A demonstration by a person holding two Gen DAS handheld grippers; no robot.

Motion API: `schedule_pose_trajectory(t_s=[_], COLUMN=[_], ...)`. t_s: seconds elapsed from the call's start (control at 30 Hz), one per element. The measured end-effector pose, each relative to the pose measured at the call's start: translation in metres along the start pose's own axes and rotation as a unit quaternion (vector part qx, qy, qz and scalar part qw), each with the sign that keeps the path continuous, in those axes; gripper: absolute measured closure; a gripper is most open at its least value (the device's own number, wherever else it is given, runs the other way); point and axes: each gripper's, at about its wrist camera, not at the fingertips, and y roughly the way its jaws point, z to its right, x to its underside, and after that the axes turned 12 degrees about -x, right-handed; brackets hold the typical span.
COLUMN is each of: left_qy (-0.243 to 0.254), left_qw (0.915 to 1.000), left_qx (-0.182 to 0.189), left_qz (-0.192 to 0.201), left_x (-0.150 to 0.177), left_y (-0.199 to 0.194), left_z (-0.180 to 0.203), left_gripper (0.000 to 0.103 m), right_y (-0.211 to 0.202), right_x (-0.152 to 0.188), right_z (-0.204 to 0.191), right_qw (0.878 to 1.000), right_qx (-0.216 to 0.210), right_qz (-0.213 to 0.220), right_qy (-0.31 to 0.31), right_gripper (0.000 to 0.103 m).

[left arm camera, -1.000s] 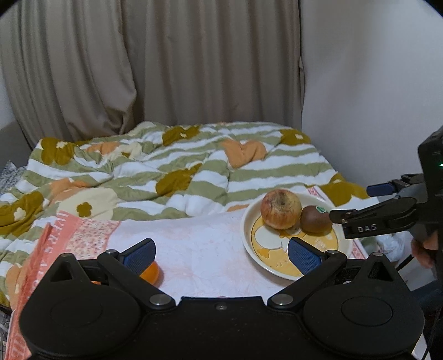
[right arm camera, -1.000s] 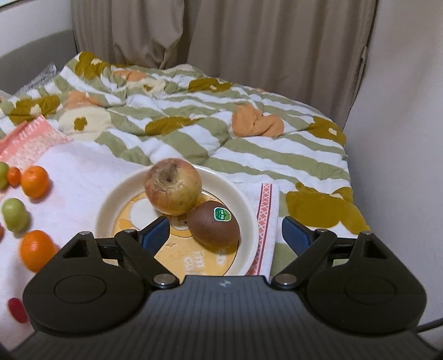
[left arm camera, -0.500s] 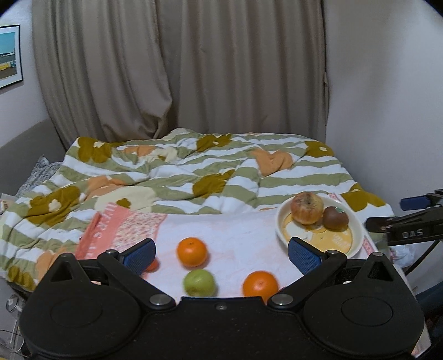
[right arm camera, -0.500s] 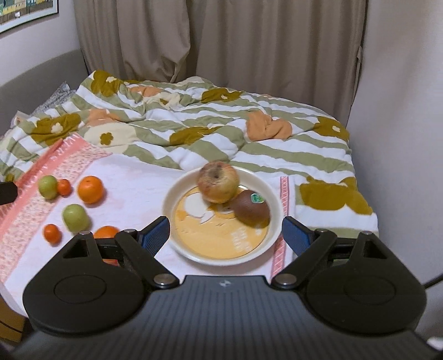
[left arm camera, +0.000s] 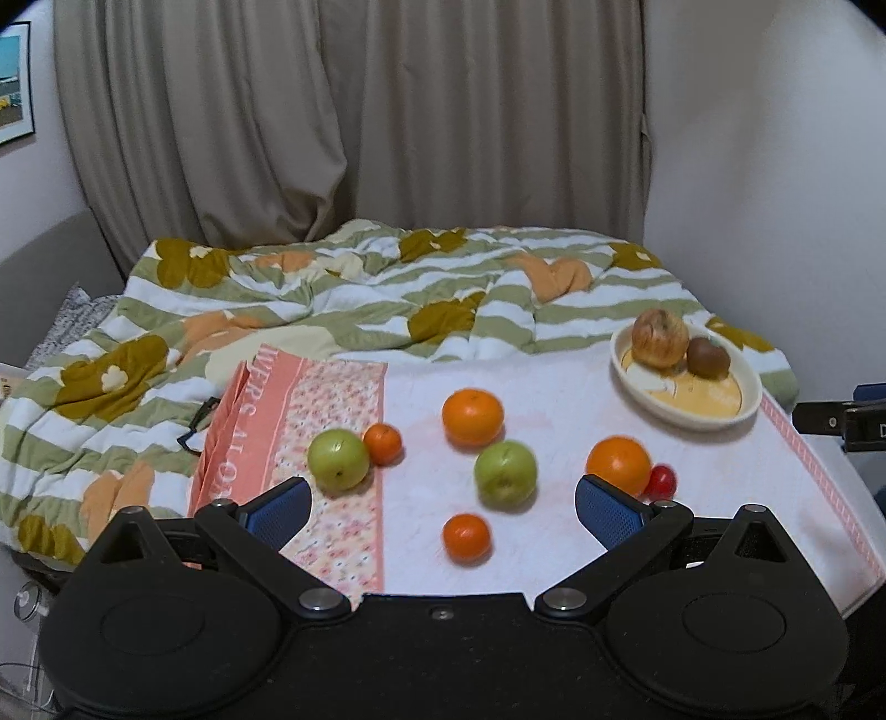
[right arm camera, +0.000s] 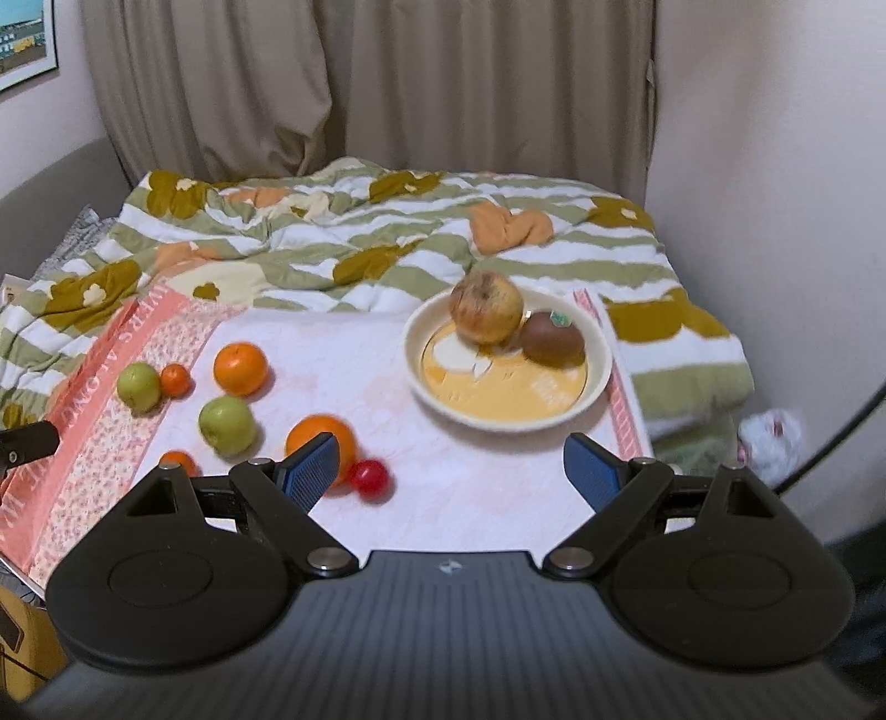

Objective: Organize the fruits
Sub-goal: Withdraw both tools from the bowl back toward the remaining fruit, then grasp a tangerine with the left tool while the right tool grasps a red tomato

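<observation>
Left gripper (left arm camera: 440, 507): blue-padded fingers spread wide, nothing between them, raised above the near edge of the towel.

Right gripper (right arm camera: 449, 471): fingers likewise spread wide and empty, held above the near right part of the towel, in front of the plate. Its tip shows at the right edge of the left wrist view.

Surface: a bed with a green-striped floral quilt (left arm camera: 343, 310); over it lies a pale pink towel (left arm camera: 554, 387) with a salmon lettered border (left arm camera: 260, 410) on the left.

Plate (right arm camera: 601, 382): cream rim, yellow centre, at the far right of the towel. Holds:
- one blotchy red-yellow apple (right arm camera: 486, 308), at the back of the plate;
- one brown kiwi (right arm camera: 554, 339) with a green sticker, touching the apple on its right.

Loose fruit on the towel, left of the plate:
- large orange (left arm camera: 472, 417), farthest back of the loose group;
- large orange (left arm camera: 618, 465), nearest the plate, partly behind the left gripper's right finger in the left view;
- small red fruit (left arm camera: 662, 481), touching that orange on its right;
- green apple (left arm camera: 505, 472), middle of the group;
- green apple (left arm camera: 338, 459), on the floral strip of the towel;
- small mandarin (left arm camera: 383, 444), touching that apple on its right;
- small mandarin (left arm camera: 466, 537), nearest the left gripper, apart from the others.

Background: beige curtains (left arm camera: 332, 122), white wall at right, framed picture (right arm camera: 22, 44) at upper left.
</observation>
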Motion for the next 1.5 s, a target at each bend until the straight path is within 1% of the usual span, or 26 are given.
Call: schedule_pose_trajectory(t_s=[0.23, 0.37, 0.43, 0.47, 0.5, 0.53, 0.7, 0.8, 0.87, 0.93, 0.97, 1.1, 1.17, 1.23, 1.27, 1.5], left_qy=[0.018, 0.028, 0.033, 0.037, 0.041, 0.043, 0.053, 0.064, 0.071, 0.076, 0.077, 0.079, 0.079, 0.080, 0.080, 0.077], left_qw=[0.9991, 0.9986, 0.9985, 0.9984, 0.9983, 0.9981, 0.9965, 0.9952, 0.9945, 0.9941, 0.9939, 0.9932, 0.9929, 0.9926, 0.9927, 0.9929], left_qx=[0.038, 0.044, 0.043, 0.042, 0.042, 0.044, 0.062, 0.070, 0.072, 0.072, 0.072, 0.077, 0.078, 0.080, 0.078, 0.076], left_qz=[0.007, 0.005, 0.007, 0.009, 0.007, 0.002, -0.018, -0.026, -0.028, -0.030, -0.031, -0.039, -0.041, -0.044, -0.046, -0.049], left_x=[0.023, 0.033, 0.036, 0.038, 0.040, 0.042, 0.052, 0.055, 0.055, 0.055, 0.054, 0.053, 0.053, 0.053, 0.053, 0.056], left_y=[0.033, 0.053, 0.062, 0.068, 0.073, 0.080, 0.106, 0.116, 0.121, 0.124, 0.126, 0.133, 0.136, 0.138, 0.139, 0.136], left_z=[-0.022, -0.021, -0.019, -0.016, -0.014, -0.010, 0.006, 0.015, 0.020, 0.024, 0.026, 0.030, 0.032, 0.034, 0.034, 0.031], left_gripper=[0.001, 0.002, 0.004, 0.008, 0.009, 0.009, 0.018, 0.025, 0.028, 0.029, 0.030, 0.041, 0.044, 0.054, 0.060, 0.062], right_y=[0.019, 0.036, 0.045, 0.050, 0.053, 0.057, 0.078, 0.086, 0.091, 0.094, 0.097, 0.102, 0.105, 0.106, 0.107, 0.111], right_x=[0.038, 0.059, 0.068, 0.073, 0.077, 0.081, 0.098, 0.101, 0.104, 0.106, 0.106, 0.105, 0.105, 0.104, 0.103, 0.099], right_z=[-0.033, -0.047, -0.053, -0.056, -0.058, -0.060, -0.068, -0.068, -0.068, -0.068, -0.068, -0.068, -0.068, -0.069, -0.069, -0.073], right_qw=[0.999, 0.998, 0.998, 0.998, 0.998, 0.998, 0.998, 0.998, 0.998, 0.998, 0.998, 0.998, 0.998, 0.998, 0.998, 0.998], right_qx=[0.026, 0.032, 0.031, 0.033, 0.034, 0.031, 0.031, 0.024, 0.022, 0.019, 0.017, 0.013, 0.013, 0.015, 0.014, 0.011], right_qz=[-0.014, -0.024, -0.032, -0.035, -0.037, -0.040, -0.045, -0.045, -0.044, -0.044, -0.045, -0.047, -0.046, -0.045, -0.045, -0.046], right_qy=[0.032, 0.043, 0.043, 0.040, 0.039, 0.038, 0.026, 0.031, 0.034, 0.035, 0.034, 0.038, 0.039, 0.037, 0.037, 0.040], right_gripper=[0.000, 0.000, 0.000, 0.000, 0.000, 0.000, 0.003, 0.003, 0.003, 0.006, 0.010, 0.017, 0.019, 0.021, 0.023, 0.030])
